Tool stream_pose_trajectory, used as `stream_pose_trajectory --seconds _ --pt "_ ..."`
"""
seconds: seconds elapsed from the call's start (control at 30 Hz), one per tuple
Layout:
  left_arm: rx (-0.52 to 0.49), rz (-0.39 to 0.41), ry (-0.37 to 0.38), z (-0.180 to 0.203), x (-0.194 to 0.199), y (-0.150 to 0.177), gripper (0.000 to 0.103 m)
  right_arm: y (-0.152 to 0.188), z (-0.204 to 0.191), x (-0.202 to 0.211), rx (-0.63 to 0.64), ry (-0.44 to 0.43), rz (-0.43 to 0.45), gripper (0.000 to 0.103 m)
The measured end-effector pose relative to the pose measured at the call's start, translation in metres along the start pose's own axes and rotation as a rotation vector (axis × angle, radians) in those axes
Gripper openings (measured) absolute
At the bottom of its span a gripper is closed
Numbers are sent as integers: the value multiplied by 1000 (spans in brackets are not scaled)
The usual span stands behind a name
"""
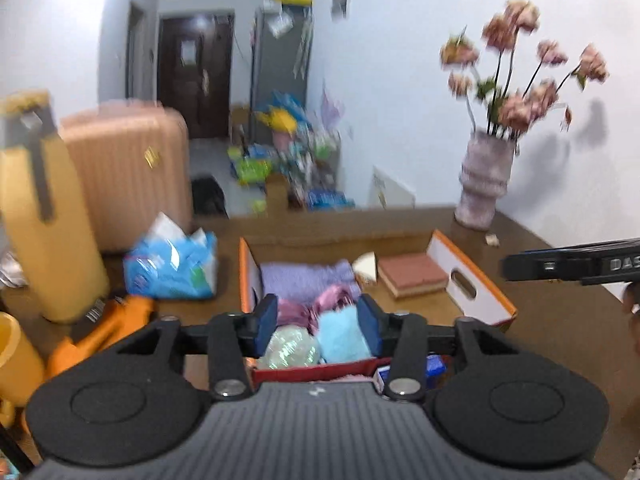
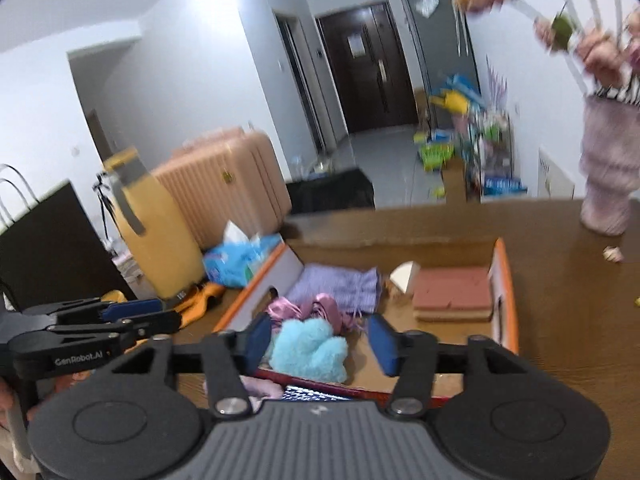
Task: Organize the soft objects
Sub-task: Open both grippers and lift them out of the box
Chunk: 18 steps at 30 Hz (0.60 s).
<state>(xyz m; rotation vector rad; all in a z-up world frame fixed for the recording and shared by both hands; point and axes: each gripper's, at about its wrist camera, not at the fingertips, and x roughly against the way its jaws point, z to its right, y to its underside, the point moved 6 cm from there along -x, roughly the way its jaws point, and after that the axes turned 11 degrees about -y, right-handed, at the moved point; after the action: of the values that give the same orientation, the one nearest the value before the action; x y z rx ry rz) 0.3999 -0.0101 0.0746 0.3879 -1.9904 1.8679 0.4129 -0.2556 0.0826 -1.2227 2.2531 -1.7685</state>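
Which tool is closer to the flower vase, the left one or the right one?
Right. The right tool hovers over the box's near edge on the vase's side. The left tool sits farther away, beside the box's opposite wall, toward the yellow bottle.

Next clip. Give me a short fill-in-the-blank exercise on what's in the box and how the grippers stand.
1. The light blue plush lies inside the ____, beside the pink fabric.
2. The purple cloth lies folded flat at the box's ____ end, seen from the grippers.
3. The brown sponge lies to the ____ of the purple cloth in both views.
4. The left gripper and the right gripper are both ____, holding nothing.

Answers: box; far; right; open
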Motion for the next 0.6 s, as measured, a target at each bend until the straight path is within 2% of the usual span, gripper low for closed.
stream_pose_trajectory --seconds 0.03,0.13,0.2,0.23,0.3,0.6 --pt "-5 51 -18 0 13 0 68 1 -4 14 27 23 25 60" --pt "-26 203 -81 0 51 6 77 10 -19 51 158 129 174 76" --pt "-33 267 -106 1 72 13 84 22 -31 75 269 205 310 96" --pt "-23 288 -108 1 80 16 87 28 -37 84 312 228 355 95" --pt "-3 302 -109 1 92 21 89 37 -44 95 353 239 391 94" --pt "1 355 -122 4 131 29 92 47 -71 130 328 210 468 94"
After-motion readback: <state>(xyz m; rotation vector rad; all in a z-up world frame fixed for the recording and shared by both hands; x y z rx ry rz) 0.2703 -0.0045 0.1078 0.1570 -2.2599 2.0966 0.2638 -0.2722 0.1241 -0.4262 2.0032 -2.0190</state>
